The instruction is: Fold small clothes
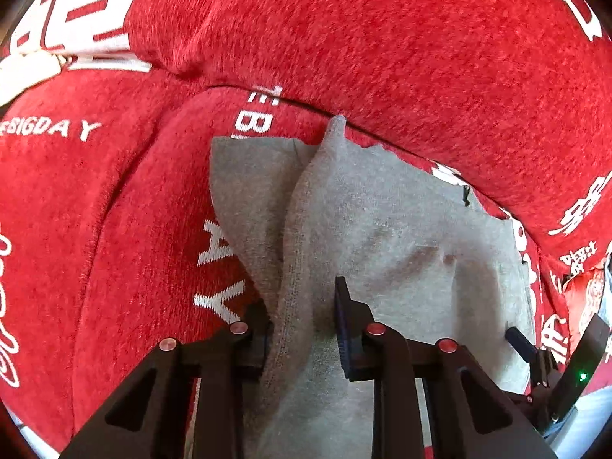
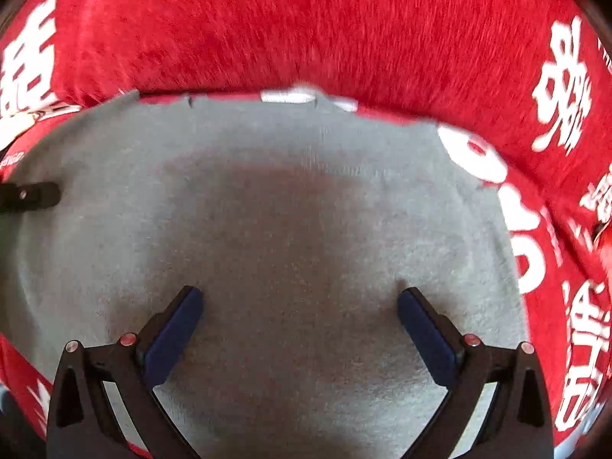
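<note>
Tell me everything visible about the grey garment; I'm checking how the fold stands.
The grey garment is a soft, fleecy knit with a stitched hem, lying on a red sofa cover with white lettering. Its left edge is bunched into a raised ridge running up to a peak, gripped by the left gripper. The rest lies fairly flat, slightly wrinkled. The right gripper stands open over its flat middle, pads apart, gripping nothing.
</note>
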Demonstrator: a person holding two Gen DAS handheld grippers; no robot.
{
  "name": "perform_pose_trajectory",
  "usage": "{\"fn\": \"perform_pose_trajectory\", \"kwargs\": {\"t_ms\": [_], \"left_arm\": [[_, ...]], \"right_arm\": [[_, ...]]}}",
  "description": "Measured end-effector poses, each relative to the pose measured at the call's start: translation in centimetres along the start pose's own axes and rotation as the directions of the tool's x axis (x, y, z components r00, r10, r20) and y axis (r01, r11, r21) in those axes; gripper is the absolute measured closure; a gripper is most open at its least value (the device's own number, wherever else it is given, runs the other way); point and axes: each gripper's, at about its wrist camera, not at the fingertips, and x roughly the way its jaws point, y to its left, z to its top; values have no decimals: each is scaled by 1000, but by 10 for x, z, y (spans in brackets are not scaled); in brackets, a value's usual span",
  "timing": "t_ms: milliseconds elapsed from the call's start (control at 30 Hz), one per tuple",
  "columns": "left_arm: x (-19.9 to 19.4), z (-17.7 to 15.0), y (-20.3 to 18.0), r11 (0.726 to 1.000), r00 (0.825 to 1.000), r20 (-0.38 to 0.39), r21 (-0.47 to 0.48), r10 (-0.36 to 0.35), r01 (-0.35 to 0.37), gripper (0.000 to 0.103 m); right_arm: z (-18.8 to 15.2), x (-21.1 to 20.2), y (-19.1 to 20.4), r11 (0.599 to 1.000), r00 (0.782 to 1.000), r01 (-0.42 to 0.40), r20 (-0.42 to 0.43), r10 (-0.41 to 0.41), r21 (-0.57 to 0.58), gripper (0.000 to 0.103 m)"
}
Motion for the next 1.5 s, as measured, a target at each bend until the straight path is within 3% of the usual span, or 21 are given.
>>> {"fn": "perform_pose_trajectory", "kwargs": {"t_ms": [67,133,200,267,300,400,600,733,1000,1133,1233,1267,1300,1333,1367,1500], "left_arm": [[-6,0,-5,1000,1000,3,6,13,-13,79],[-10,1,-14,999,999,6,23,35,-35,79],[-11,1,-25,996,997,4,46,74,-74,79],[-12,2,-37,992,994,-3,61,110,-110,79],[-14,2,-42,991,993,-4,66,118,-117,80],[-22,4,-64,986,990,-8,88,143,-142,82],[-29,6,-143,961,975,-25,173,221,-214,90],[-25,1,-207,951,973,-44,228,226,-211,90],[38,-44,-341,914,962,-133,365,239,-177,90],[80,-70,-375,883,948,-144,424,283,-200,90],[101,-79,-377,874,938,-146,431,315,-226,88],[99,-80,-380,867,940,-123,437,320,-238,83],[99,-80,-382,867,940,-132,443,315,-228,59],[98,-80,-384,877,943,-173,443,285,-183,21],[97,-80,-385,890,943,-220,436,249,-134,12],[59,-82,-390,886,965,-184,457,186,-84,11]], "right_arm": [[1,-8,-4,999,1000,-12,-13,13,32,1],[-3,-21,-13,998,999,7,33,-9,56,1],[-12,-10,-12,999,1000,22,-4,-21,38,1],[-19,-11,-16,1000,999,-8,32,7,14,1],[-18,-13,-22,999,1000,-23,5,23,25,1],[-18,-31,-48,994,998,-46,39,42,104,1],[-41,-54,-105,989,996,-57,71,48,137,1],[-57,-65,-142,984,994,-59,99,42,166,1],[-98,-64,-213,957,994,-61,108,31,283,1],[-116,-53,-231,942,994,-77,96,48,327,1],[-128,-48,-240,933,994,-86,90,58,349,1],[-133,-48,-243,932,994,-89,91,60,353,1],[-137,-47,-246,930,994,-93,94,63,356,1],[-140,-47,-247,929,993,-94,95,64,358,1],[-142,-48,-248,928,993,-95,96,64,361,1],[-147,-55,-253,923,991,-113,114,76,368,1]]}}
